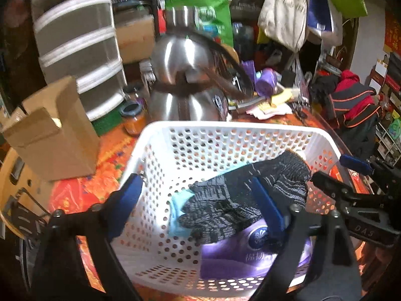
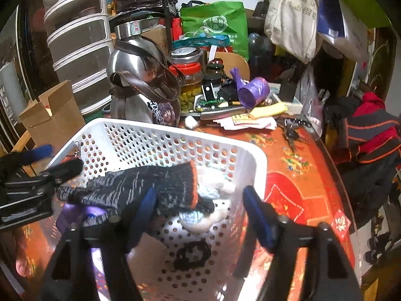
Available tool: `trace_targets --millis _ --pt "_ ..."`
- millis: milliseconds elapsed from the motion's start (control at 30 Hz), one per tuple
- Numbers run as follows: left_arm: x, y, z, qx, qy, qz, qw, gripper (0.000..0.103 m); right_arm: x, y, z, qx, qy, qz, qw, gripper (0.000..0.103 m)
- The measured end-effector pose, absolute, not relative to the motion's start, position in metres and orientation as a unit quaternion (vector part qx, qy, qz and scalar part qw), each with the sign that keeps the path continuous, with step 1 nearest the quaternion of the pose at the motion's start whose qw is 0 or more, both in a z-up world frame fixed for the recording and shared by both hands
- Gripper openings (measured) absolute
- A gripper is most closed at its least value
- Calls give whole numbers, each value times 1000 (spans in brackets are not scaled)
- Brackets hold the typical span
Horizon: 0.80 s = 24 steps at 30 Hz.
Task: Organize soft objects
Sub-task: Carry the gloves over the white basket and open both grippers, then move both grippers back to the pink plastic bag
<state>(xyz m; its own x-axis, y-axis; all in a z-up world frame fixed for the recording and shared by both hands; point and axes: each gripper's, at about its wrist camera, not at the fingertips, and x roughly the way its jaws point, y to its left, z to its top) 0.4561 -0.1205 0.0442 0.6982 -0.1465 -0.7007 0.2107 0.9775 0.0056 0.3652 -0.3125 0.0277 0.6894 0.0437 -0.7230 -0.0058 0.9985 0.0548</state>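
Note:
A white perforated basket [image 1: 155,150] [image 2: 253,160] stands on the orange patterned table. Inside lie a dark knitted glove [image 1: 240,195] [image 2: 140,188], a light blue cloth [image 1: 178,210], a purple tissue pack [image 1: 240,253] and white soft items [image 2: 213,200]. My left gripper [image 1: 200,205] is open over the basket, its right finger [image 1: 268,208] in front of the glove, holding nothing. My right gripper [image 2: 200,208] is open above the basket, the glove's cuff just past its left finger [image 2: 146,205]. Each gripper shows at the edge of the other's view.
A steel kettle-shaped flask [image 1: 185,85] [image 2: 135,80] stands behind the basket. An open cardboard box [image 1: 52,135] sits at the left, a plastic drawer unit [image 1: 77,40] behind it. Jars [image 2: 190,80], a purple bag roll [image 2: 253,91], papers and keys [image 2: 290,131] clutter the far table.

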Motion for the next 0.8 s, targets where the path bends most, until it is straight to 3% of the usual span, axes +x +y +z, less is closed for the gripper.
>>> trace_targets --millis 100,200,500,800 --pt "446 -118 52 42 369 -94 924 90 357 -316 30 30 387 9 922 82" --pt "437 -114 57 37 367 -91 925 90 347 -316 33 35 386 18 922 101" --pt "399 -104 71 23 371 -84 925 90 299 -305 58 39 318 61 945 103" --pt "274 -65 65 34 377 -70 923 90 184 -316 37 46 366 111 923 103"
